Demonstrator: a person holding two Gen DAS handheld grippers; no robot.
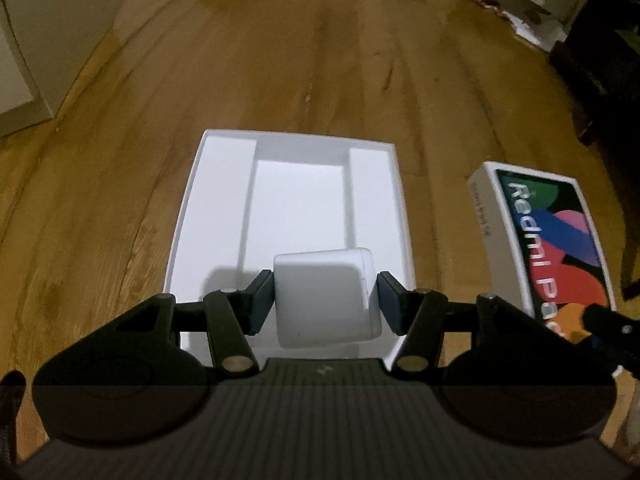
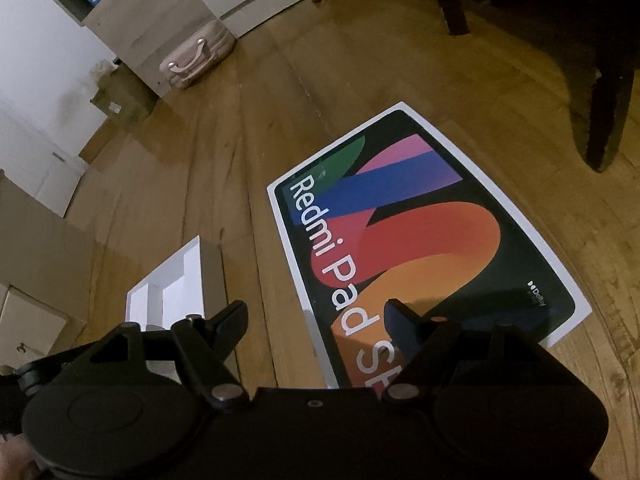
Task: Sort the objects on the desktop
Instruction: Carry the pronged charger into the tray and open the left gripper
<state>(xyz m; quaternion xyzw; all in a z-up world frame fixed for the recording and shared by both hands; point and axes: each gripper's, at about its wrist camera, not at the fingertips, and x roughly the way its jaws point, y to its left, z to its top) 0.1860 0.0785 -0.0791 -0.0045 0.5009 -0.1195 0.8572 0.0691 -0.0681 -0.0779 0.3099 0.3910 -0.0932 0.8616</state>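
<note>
While the left gripper (image 1: 326, 294) pinches a white charger block (image 1: 326, 296) between its jaws, tilted slightly, the block hangs over the near end of an open white box tray (image 1: 212, 216) on the wooden floor (image 1: 320, 60). The tray's long axis runs away from the camera. The right gripper (image 2: 314, 320), jaws spread and empty, hovers over the near left corner of the Redmi Pad box lid (image 2: 420, 220), which lies flat just right of the tray, its lettering running along its length.

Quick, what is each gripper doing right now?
Left gripper: shut on the white charger block.
Right gripper: open, holding nothing.
</note>
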